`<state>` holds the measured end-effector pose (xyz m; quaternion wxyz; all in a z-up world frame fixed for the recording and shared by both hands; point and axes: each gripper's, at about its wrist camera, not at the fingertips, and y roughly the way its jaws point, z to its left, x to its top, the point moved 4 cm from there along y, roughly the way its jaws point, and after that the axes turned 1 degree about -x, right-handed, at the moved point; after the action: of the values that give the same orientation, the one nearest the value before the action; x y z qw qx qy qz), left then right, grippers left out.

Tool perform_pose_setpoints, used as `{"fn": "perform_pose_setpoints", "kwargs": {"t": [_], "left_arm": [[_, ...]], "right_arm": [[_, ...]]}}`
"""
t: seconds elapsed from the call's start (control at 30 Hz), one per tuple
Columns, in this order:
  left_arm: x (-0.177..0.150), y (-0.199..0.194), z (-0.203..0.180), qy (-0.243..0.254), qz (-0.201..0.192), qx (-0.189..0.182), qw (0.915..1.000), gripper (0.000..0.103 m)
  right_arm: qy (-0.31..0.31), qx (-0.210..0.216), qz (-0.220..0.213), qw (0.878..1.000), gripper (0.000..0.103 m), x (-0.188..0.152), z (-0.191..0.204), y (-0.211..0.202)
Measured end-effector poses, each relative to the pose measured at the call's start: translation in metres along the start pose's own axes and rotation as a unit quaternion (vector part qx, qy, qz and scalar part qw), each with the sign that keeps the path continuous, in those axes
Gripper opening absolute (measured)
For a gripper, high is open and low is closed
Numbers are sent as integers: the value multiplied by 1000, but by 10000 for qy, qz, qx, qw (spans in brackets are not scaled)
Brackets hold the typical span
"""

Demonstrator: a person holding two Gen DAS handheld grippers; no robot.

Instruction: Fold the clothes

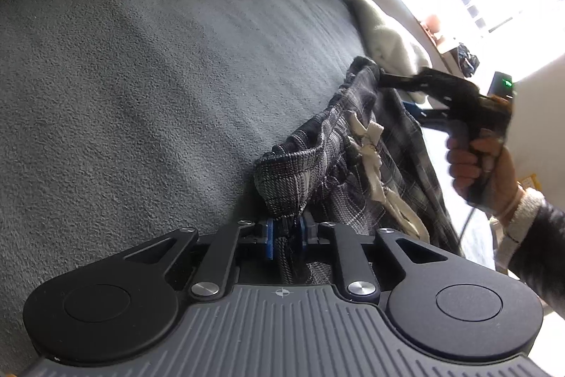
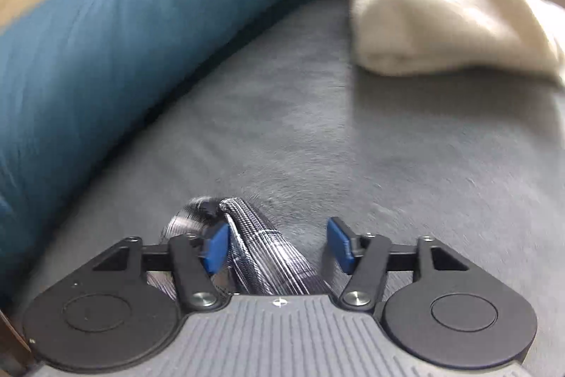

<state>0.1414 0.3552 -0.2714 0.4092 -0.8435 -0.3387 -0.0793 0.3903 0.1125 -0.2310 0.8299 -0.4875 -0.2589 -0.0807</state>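
Grey bed, blue pillow and cream bundle behind. Plaid shorts stretched above the bed – left gripper clamped on one waistband end, right gripper spread apart, cloth between the pads but not pinched. Risk: that end dropping and bunching – crooked fold.

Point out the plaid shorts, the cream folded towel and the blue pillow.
plaid shorts (image 1: 293,172): left wrist view, on the waistband.
cream folded towel (image 2: 441,13): right wrist view, on its top face.
blue pillow (image 2: 123,34): right wrist view, on its broad side.
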Motion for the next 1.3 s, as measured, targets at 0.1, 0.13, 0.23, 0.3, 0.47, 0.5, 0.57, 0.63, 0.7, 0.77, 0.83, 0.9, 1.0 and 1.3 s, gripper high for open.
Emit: {"fn": "perform_pose_setpoints", "kwargs": {"t": [0.1,0.13,0.23,0.3,0.47,0.5,0.57,0.63,0.7,0.77,0.83,0.9,1.0,1.3], "left_arm": [[-1,0,-1,15,-24,50,10000,16],[0,0,-2,10,-22,67,10000,16],[1,0,-7,16,3,130,9999,19],[3,-5,-11,34,-20,188,9998,23],[5,-26,-20,240,-263,379,9986,28],[6,-31,-21,294,-322,420,9982,28],[7,-42,-25,404,-441,510,9969,29],[9,-53,-30,506,-558,585,9954,29],[11,-64,-36,627,-645,651,9938,29],[15,-72,-46,779,-698,689,9921,29],[20,-76,-60,988,-726,699,9900,30],[27,-76,-80,1274,-730,650,9870,33],[35,-61,-117,1776,-693,554,9801,36],[16,39,-184,2545,-132,506,9657,36]], "right_arm": [[881,101,-331,9955,72,4,-29,-30],[1173,134,-442,9920,72,6,-39,-41],[2075,340,-786,9745,72,2,-69,-74],[2483,632,-1050,9609,72,-7,-82,-100],[2875,973,-1530,9405,72,-43,-96,-173],[2899,971,-1614,9383,72,-53,-99,-188],[3005,1005,-1788,9314,72,-70,-104,-217],[3109,1027,-1969,9241,72,-92,-108,-248],[3214,933,-2135,9178,72,-115,-116,-277],[3317,836,-2300,9111,72,-138,-123,-306],[3411,621,-2436,9058,72,-166,-132,-331],[3601,437,-2541,8966,72,-195,-143,-353],[3988,188,-2565,8802,72,-234,-167,-367],[4026,-161,-2293,8861,68,-255,-203,-355]]}}
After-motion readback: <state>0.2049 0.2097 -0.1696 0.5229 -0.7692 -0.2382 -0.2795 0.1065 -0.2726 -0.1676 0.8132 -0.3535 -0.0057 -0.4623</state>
